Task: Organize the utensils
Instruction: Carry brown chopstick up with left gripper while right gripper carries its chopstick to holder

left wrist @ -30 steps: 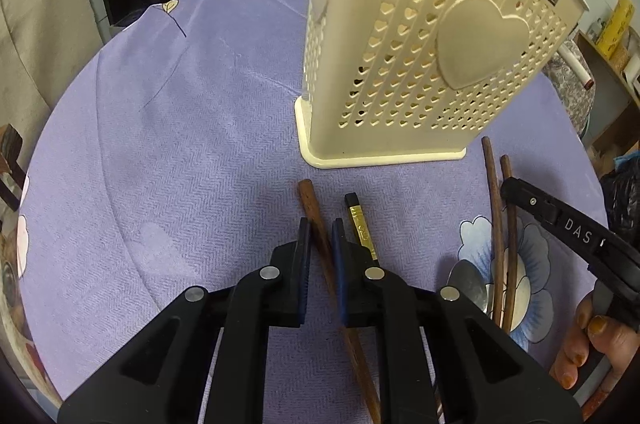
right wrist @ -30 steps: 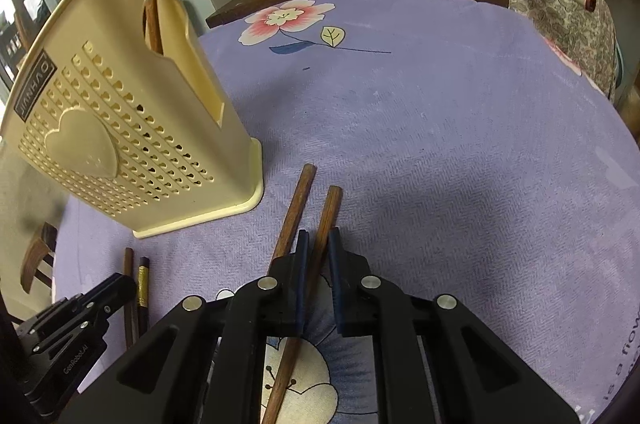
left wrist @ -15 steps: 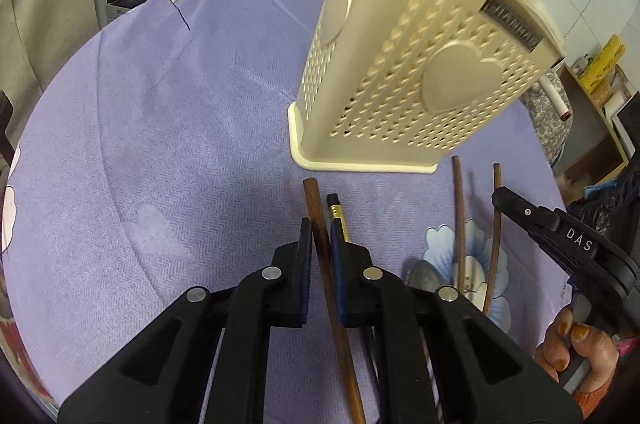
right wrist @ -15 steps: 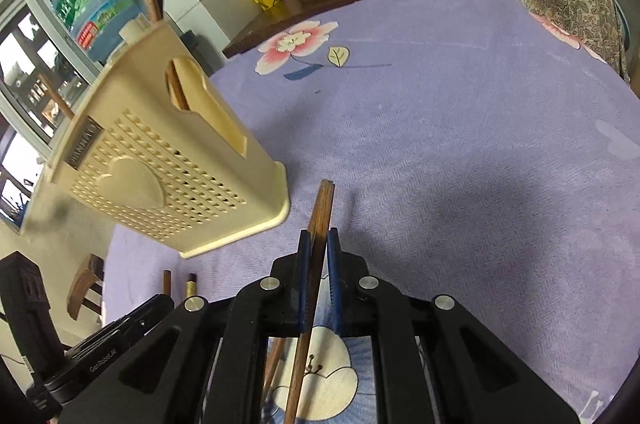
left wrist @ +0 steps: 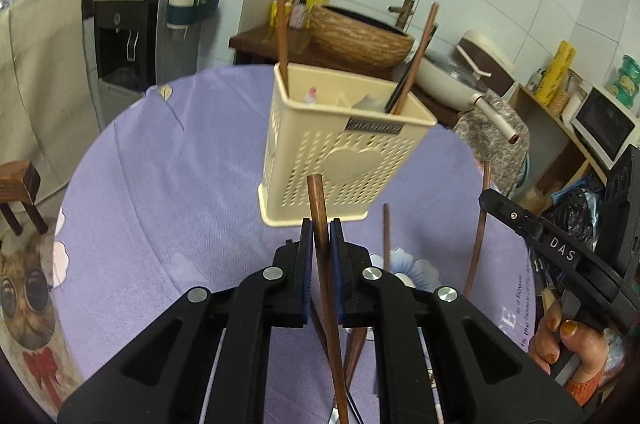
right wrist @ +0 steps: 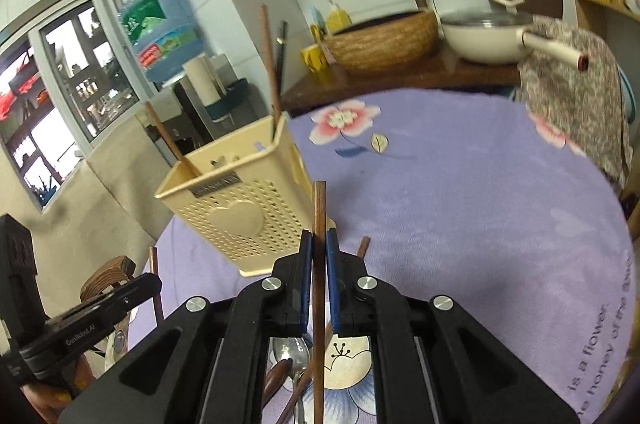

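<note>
Two wooden chopsticks are each pinched in a hand-held gripper above the worktop, which is covered in a purple flowered cloth. The left hand-held gripper is clamped on a dark brown chopstick whose blunt end sticks up past the blue pads. The right hand-held gripper grips another chopstick, held nearly upright in its view. Ahead of both stands the cream utensil holder (perforated, with a heart on its front), holding a few chopsticks already. More chopsticks and a metal spoon lie on the cloth below the grippers, near the holder's base. A hand grasps the right gripper's handle.
</note>
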